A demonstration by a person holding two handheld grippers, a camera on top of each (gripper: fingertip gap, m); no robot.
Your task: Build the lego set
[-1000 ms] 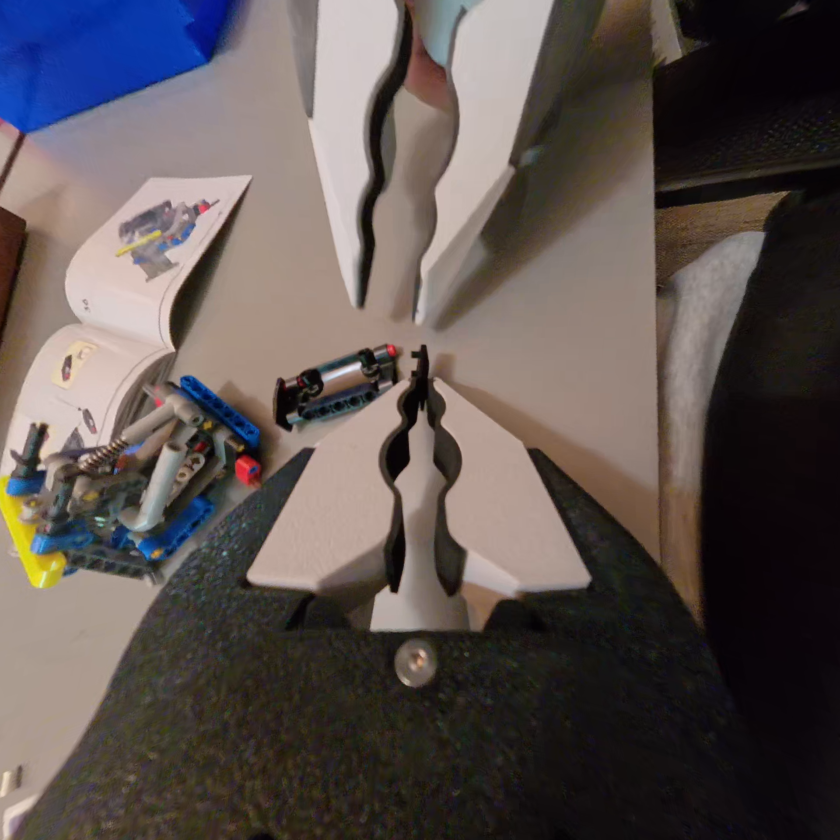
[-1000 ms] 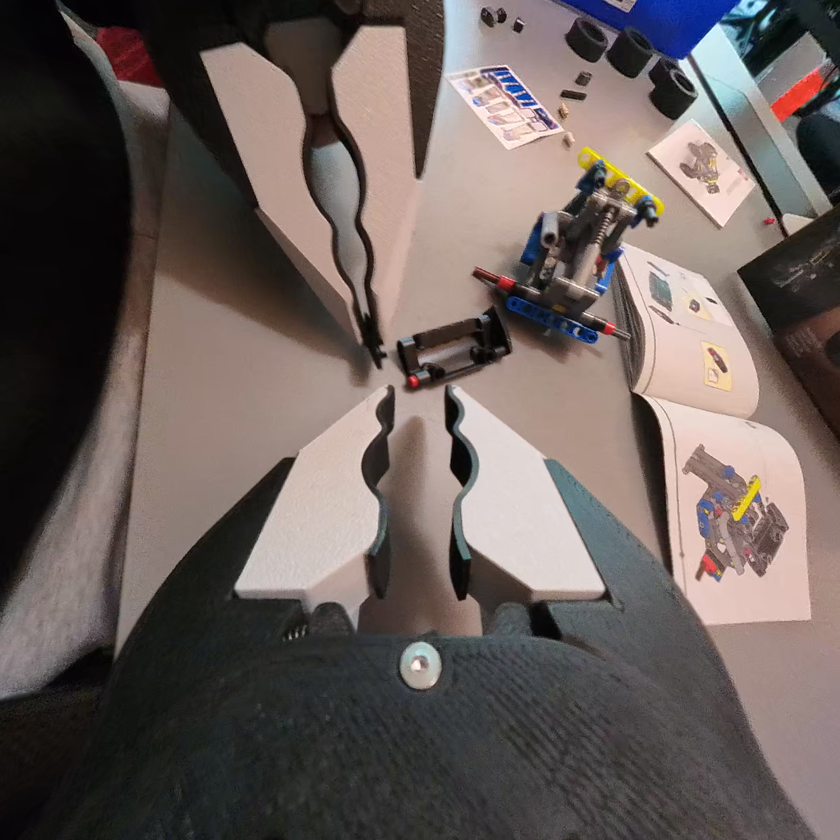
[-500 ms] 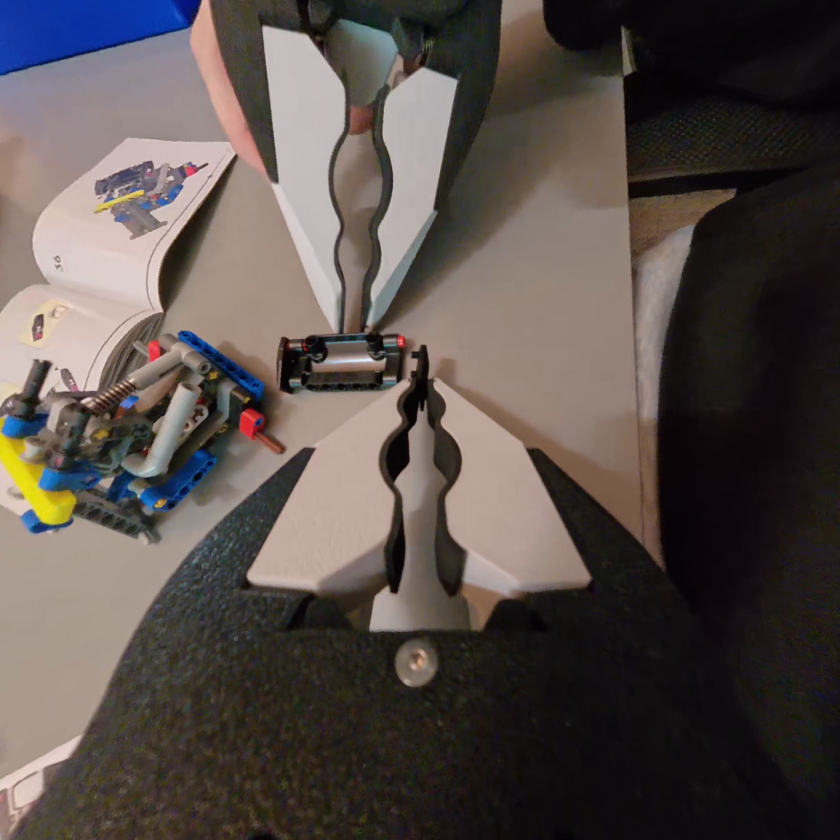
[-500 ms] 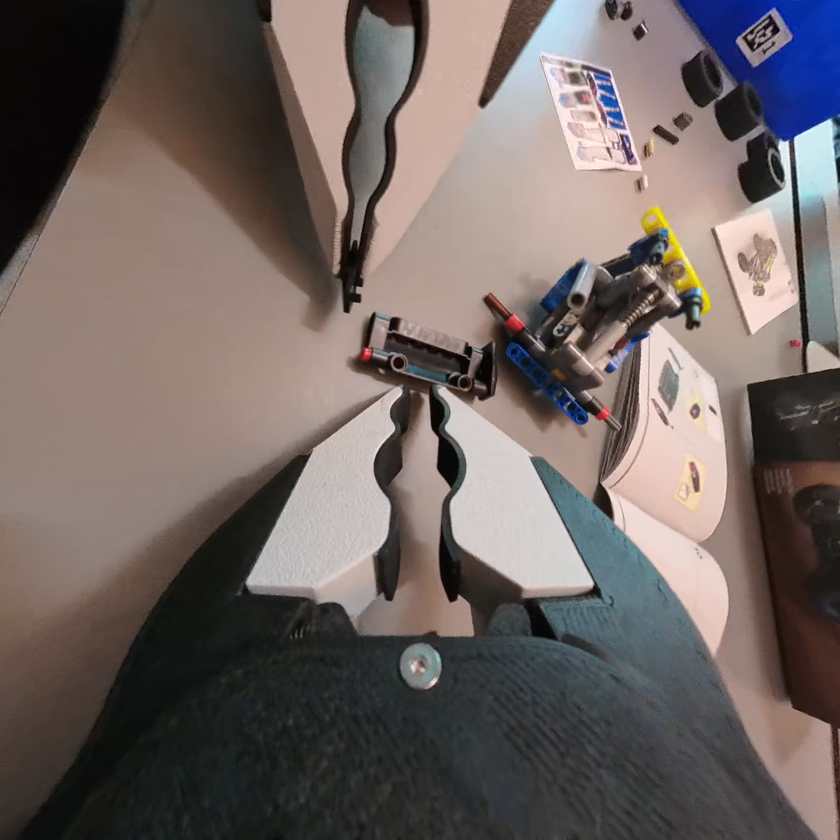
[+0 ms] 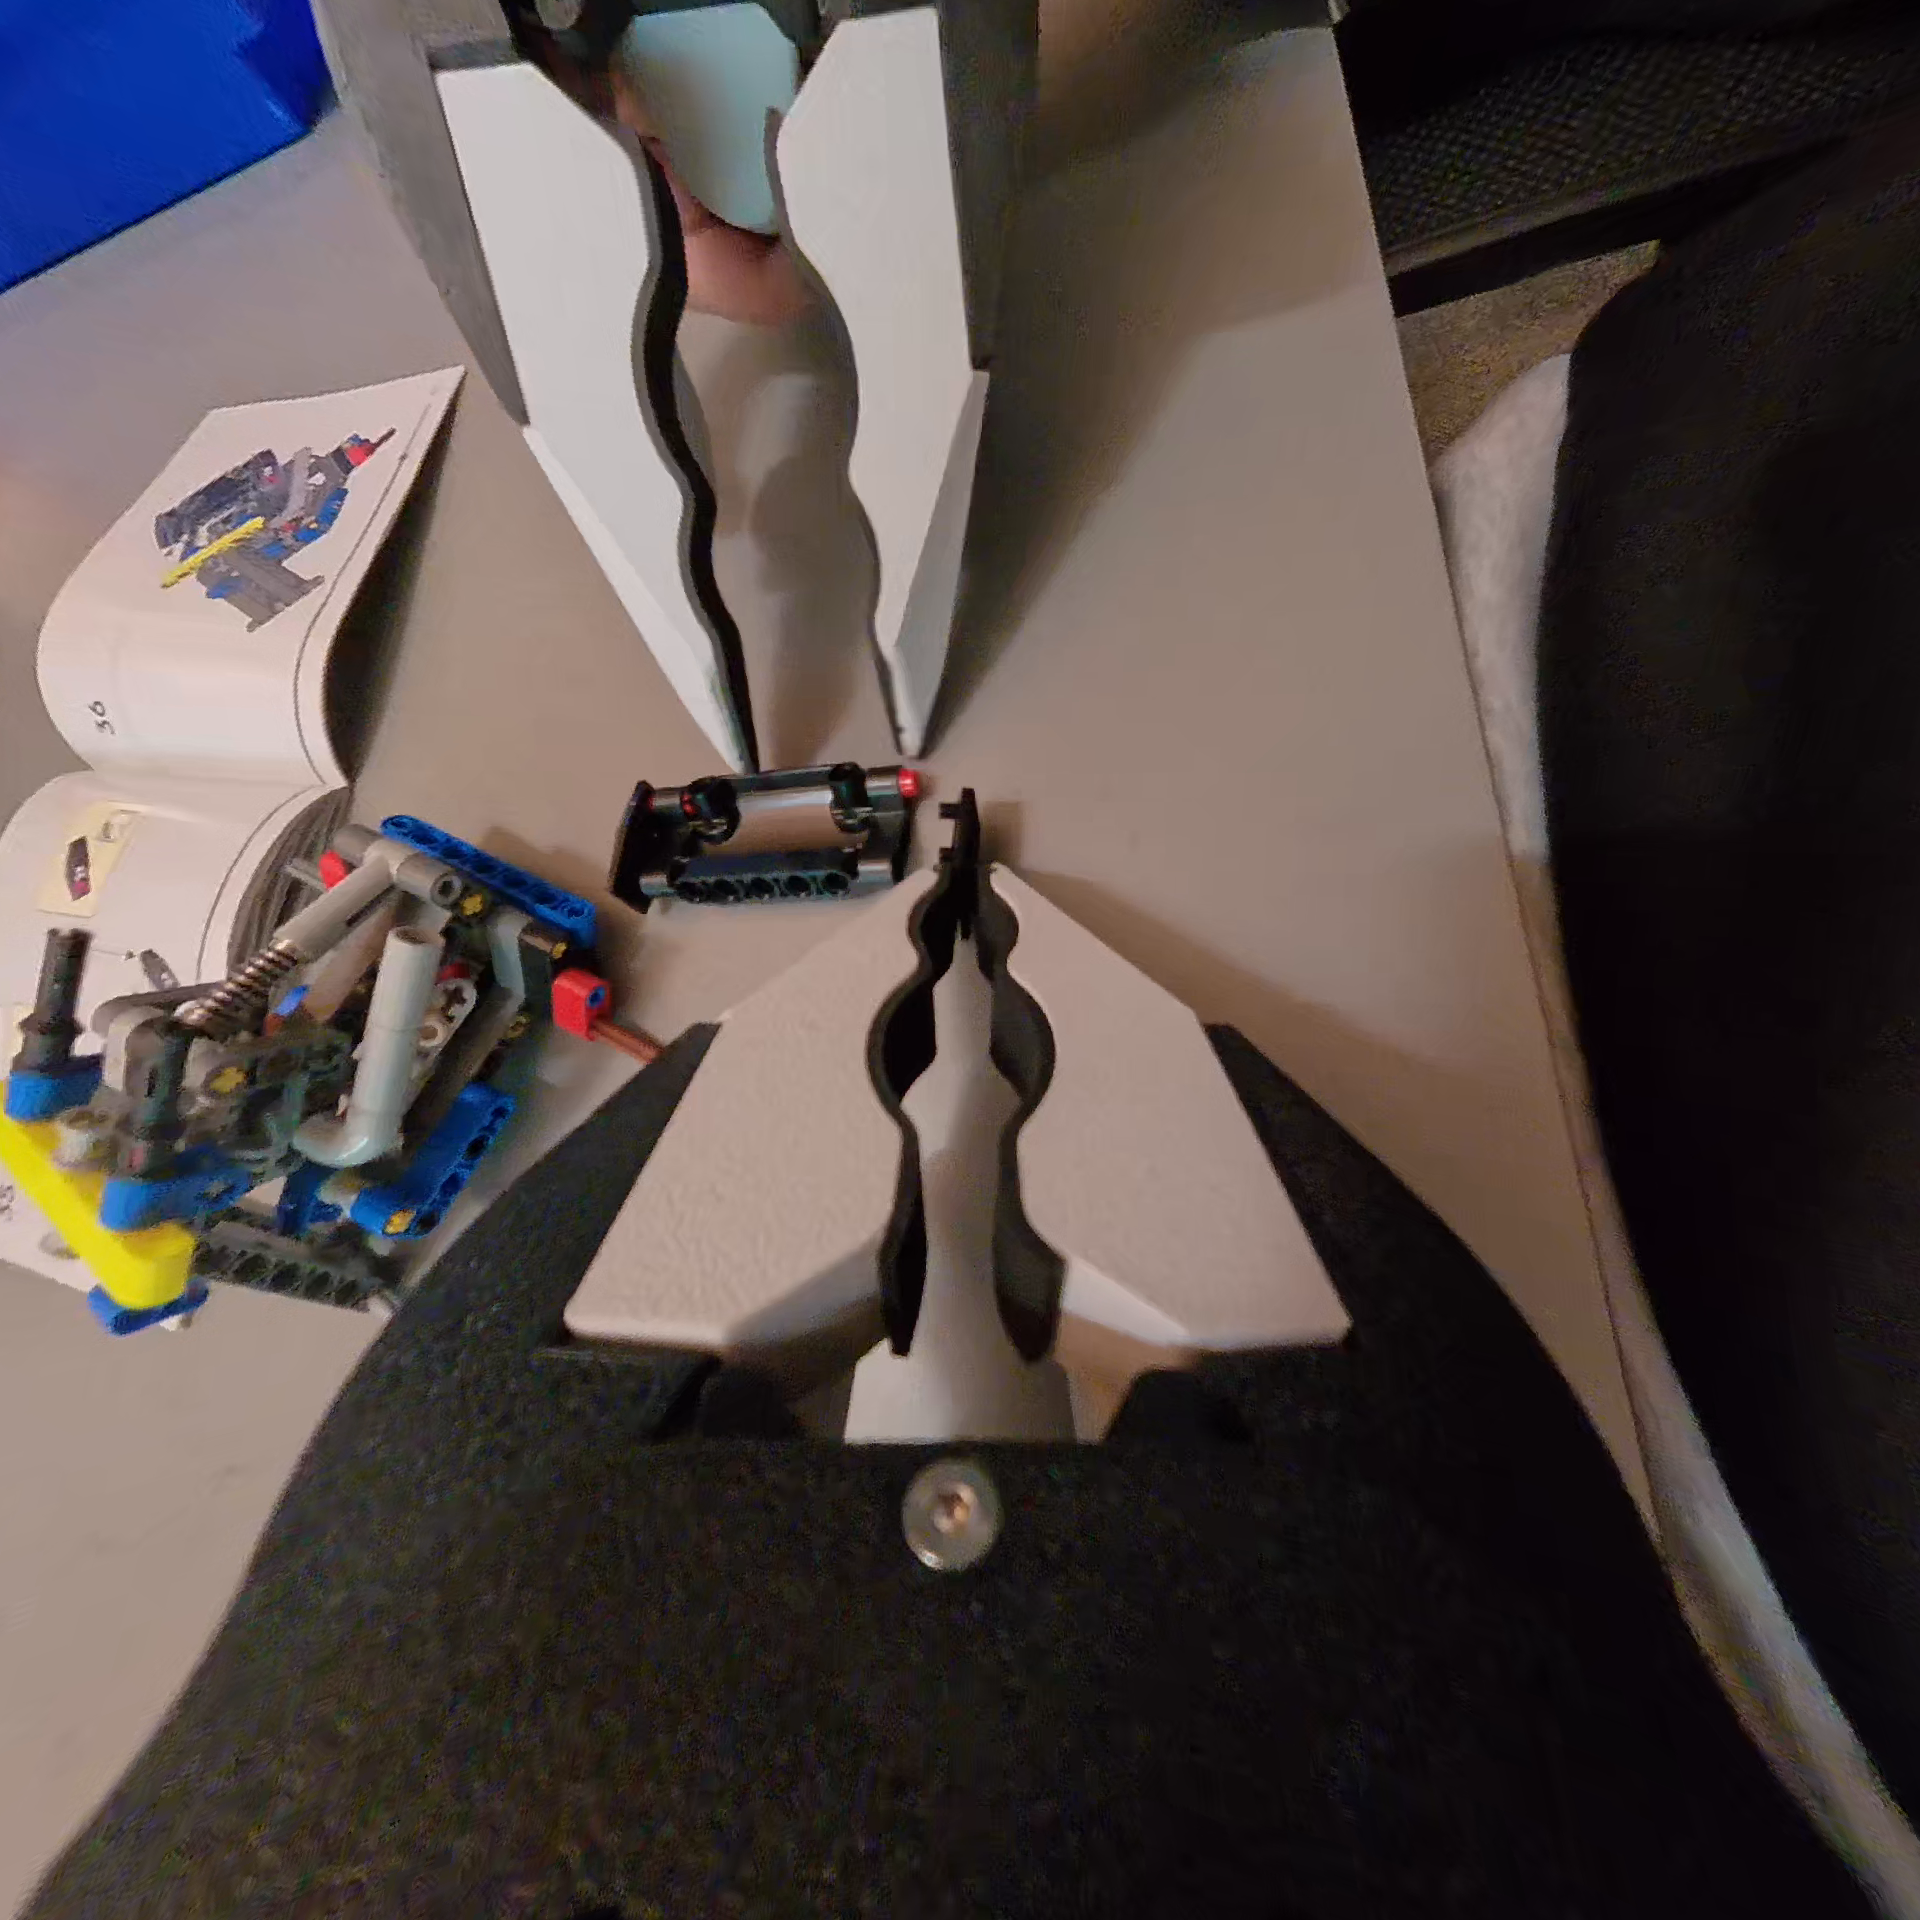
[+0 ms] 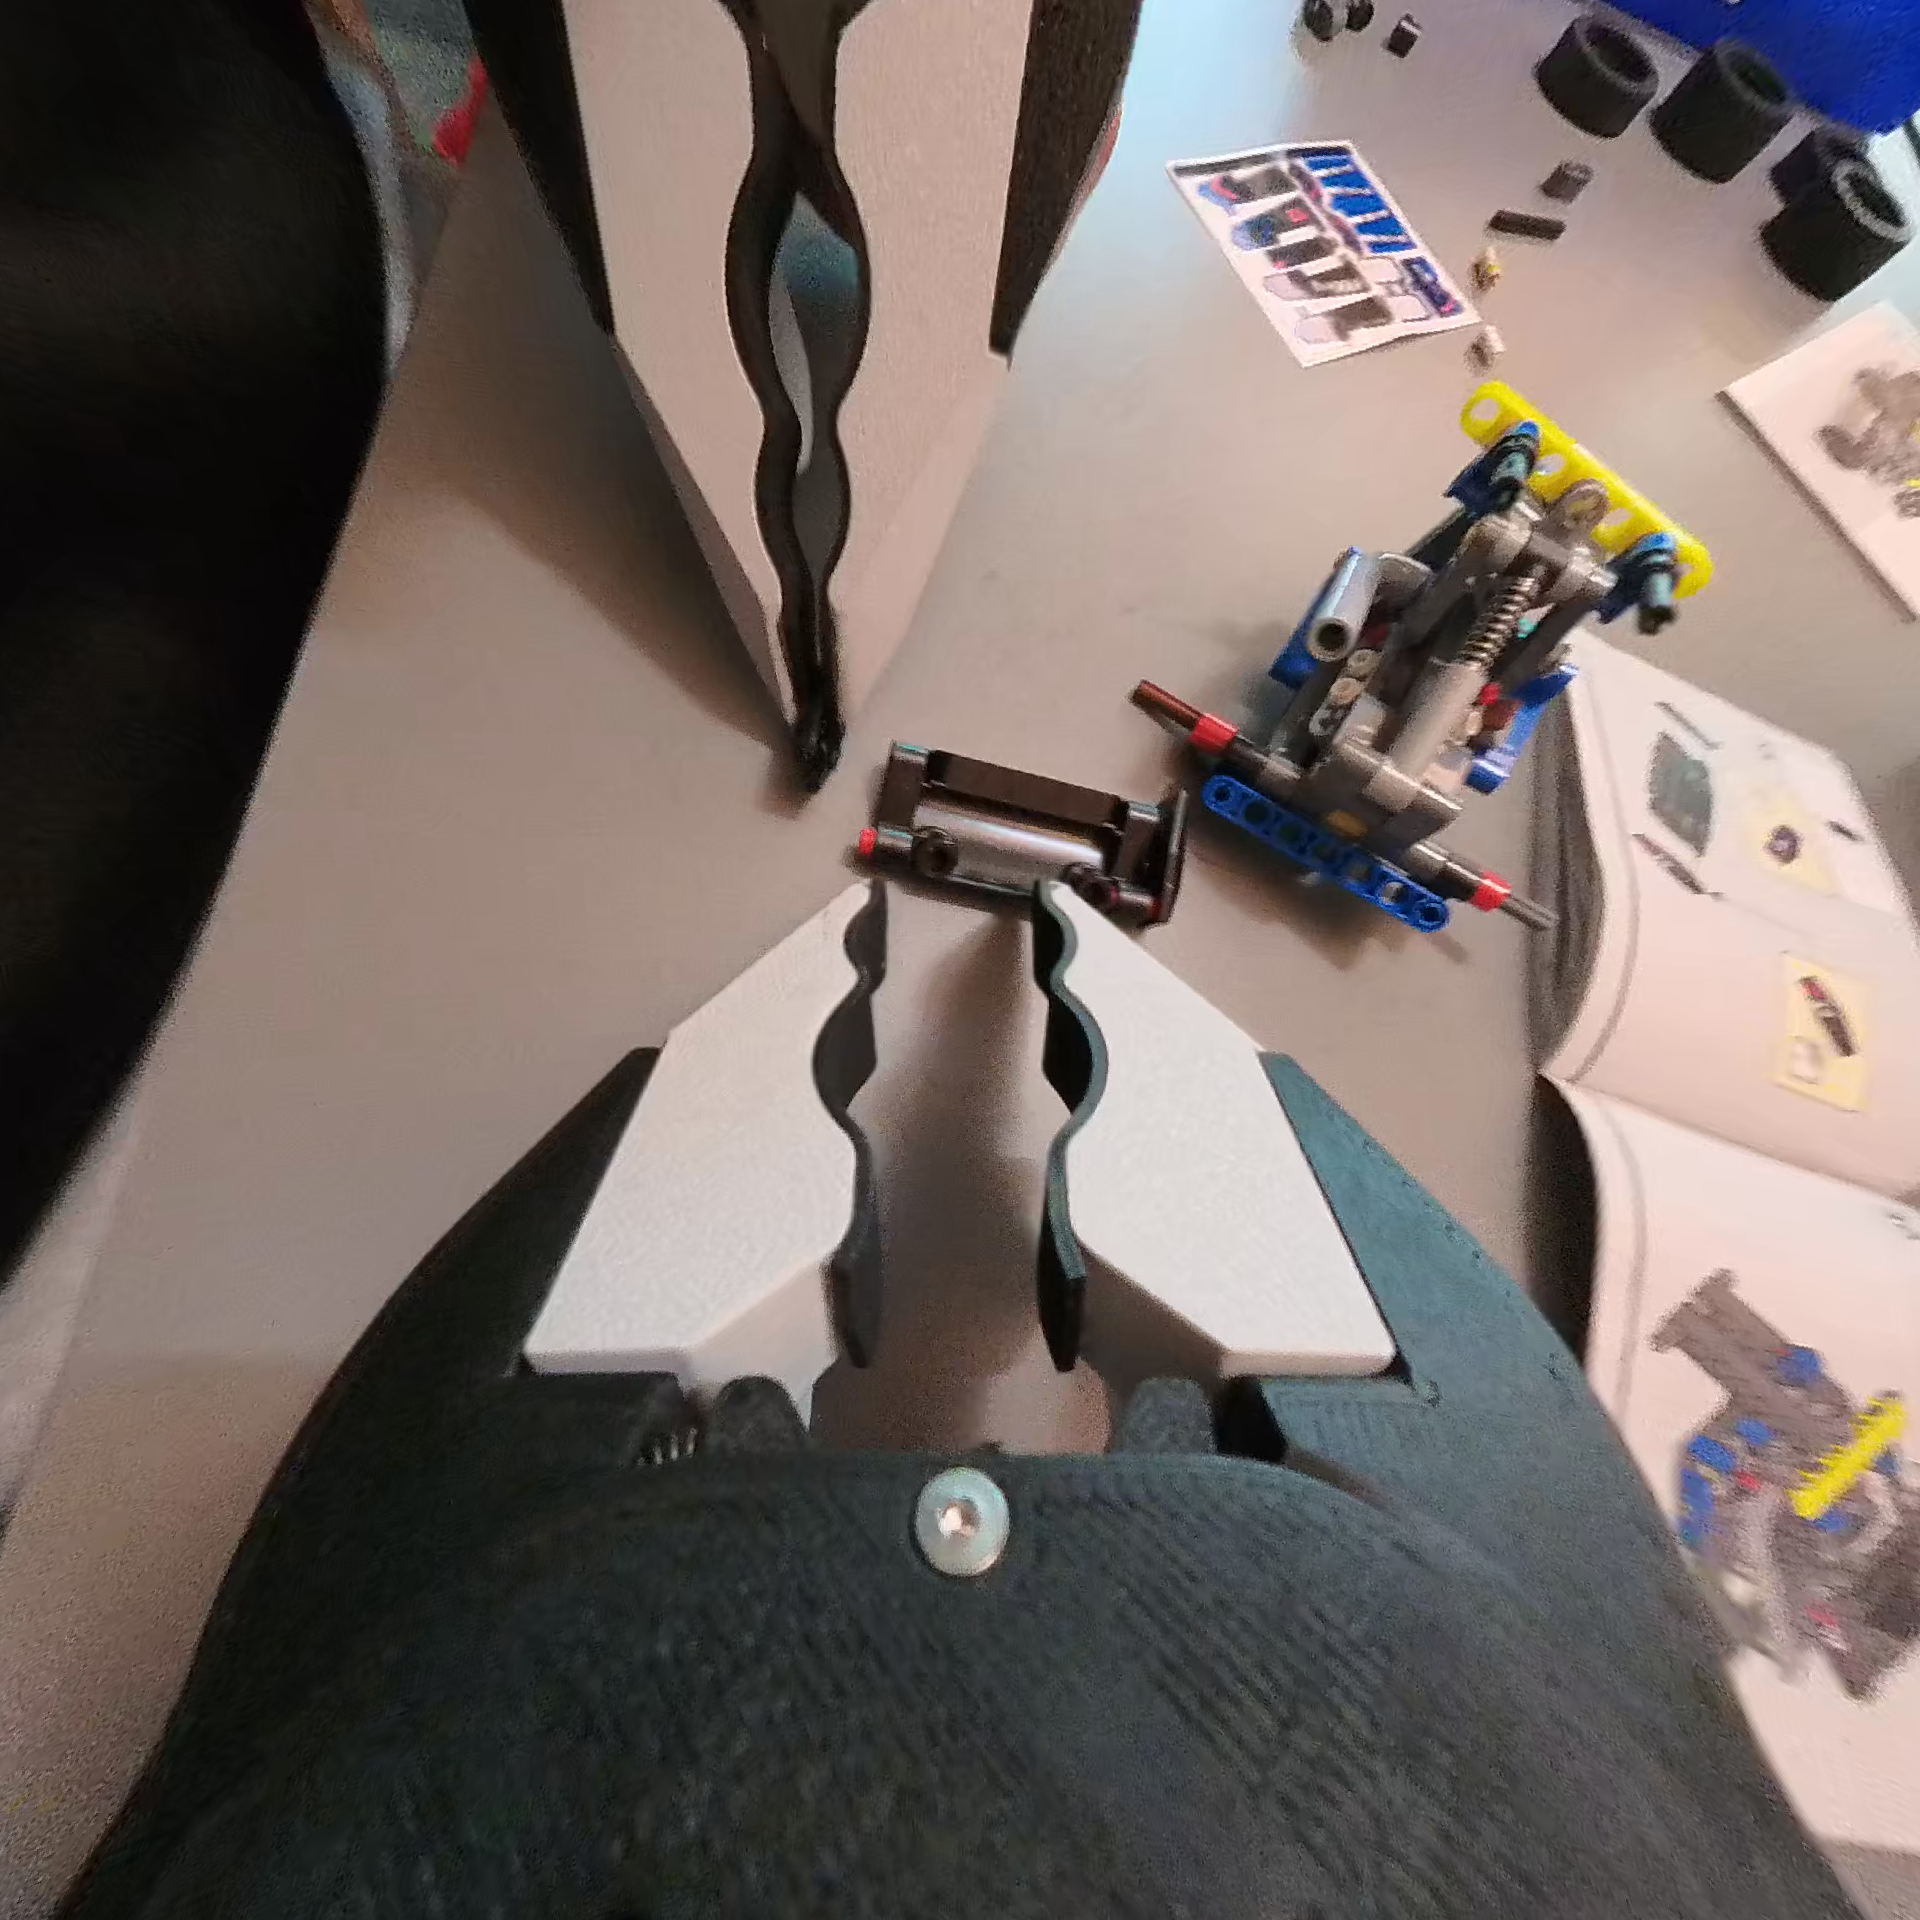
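A: What is the left gripper doing?

B: Its fingers are pinched tight on a thin flat black plastic piece with little pegs. The piece sticks out past the tips, just beside the red-tipped end of the small black brick frame with a grey tube in it.

A: And the right gripper?

B: Its fingers stand a little way apart, holding nothing. The tips are right at the frame's long side.

A: So which step is this?

B: It looks like getting ready. I think the right one has to steady the frame next.

A: Is there room?

B: The grey table is bare near its edge. The blue, grey and yellow brick model and the open white instruction booklet sit close on the other side.
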